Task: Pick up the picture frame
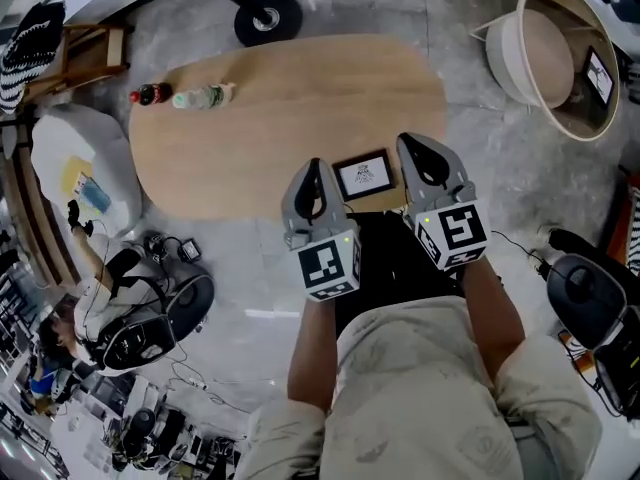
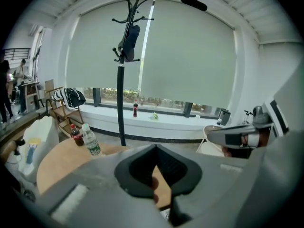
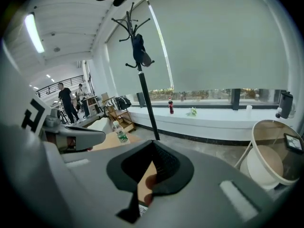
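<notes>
The picture frame (image 1: 364, 176), black-edged with a white print, lies flat at the near edge of the oval wooden table (image 1: 250, 118). My left gripper (image 1: 312, 171) hovers just left of the frame, its jaws shut with nothing held. My right gripper (image 1: 413, 150) hovers just right of the frame, also shut and empty. In the left gripper view the closed jaws (image 2: 154, 172) fill the lower half, with the table beyond them. The right gripper view shows its closed jaws (image 3: 151, 175) the same way. Neither gripper touches the frame.
A cola bottle (image 1: 150, 94) and a water bottle (image 1: 200, 97) lie at the table's far left end. A coat stand's round base (image 1: 267, 16) stands beyond the table. A round white chair (image 1: 550, 58) is at the right, a white seat (image 1: 75, 158) at the left.
</notes>
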{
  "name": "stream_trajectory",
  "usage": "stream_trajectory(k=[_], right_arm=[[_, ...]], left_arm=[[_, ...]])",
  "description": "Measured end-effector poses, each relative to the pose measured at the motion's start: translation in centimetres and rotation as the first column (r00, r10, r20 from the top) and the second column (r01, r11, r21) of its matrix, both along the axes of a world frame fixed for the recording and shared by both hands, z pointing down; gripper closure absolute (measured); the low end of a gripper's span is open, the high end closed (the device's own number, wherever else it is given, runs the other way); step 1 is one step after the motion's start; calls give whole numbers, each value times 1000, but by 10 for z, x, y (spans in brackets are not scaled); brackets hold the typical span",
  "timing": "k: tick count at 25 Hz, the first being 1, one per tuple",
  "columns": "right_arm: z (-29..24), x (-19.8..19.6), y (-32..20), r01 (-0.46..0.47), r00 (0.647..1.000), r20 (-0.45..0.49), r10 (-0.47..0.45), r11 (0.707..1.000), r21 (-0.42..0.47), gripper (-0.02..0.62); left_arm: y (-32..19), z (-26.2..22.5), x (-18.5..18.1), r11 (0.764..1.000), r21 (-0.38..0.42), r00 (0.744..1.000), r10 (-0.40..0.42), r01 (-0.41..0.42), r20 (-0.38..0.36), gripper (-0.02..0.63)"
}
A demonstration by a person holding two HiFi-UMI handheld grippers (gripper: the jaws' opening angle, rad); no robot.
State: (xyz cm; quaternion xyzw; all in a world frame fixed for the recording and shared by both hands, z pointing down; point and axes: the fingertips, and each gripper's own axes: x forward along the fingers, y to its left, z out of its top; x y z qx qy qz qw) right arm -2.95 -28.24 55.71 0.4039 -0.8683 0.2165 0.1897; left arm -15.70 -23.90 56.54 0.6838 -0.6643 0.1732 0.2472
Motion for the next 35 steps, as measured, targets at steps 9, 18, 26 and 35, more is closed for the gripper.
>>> stream_trajectory(k=[9, 18, 26, 35], right_arm=[[73, 7, 23, 7, 997, -74, -17, 991, -136, 592], [153, 20, 58, 50, 982, -163, -98, 959, -280, 592], [219, 24, 97, 15, 972, -204, -118, 894, -448, 590], [269, 26, 120, 6, 957, -237, -165, 833, -554, 529]], left_arm=[[29, 74, 10, 989, -148, 999, 27, -31, -25, 603], [61, 147, 24, 956, -289, 996, 23, -47, -87, 603], [86, 213, 26, 895, -441, 988, -8, -61, -154, 558], [121, 271, 25, 825, -559, 984, -17, -85, -175, 535]])
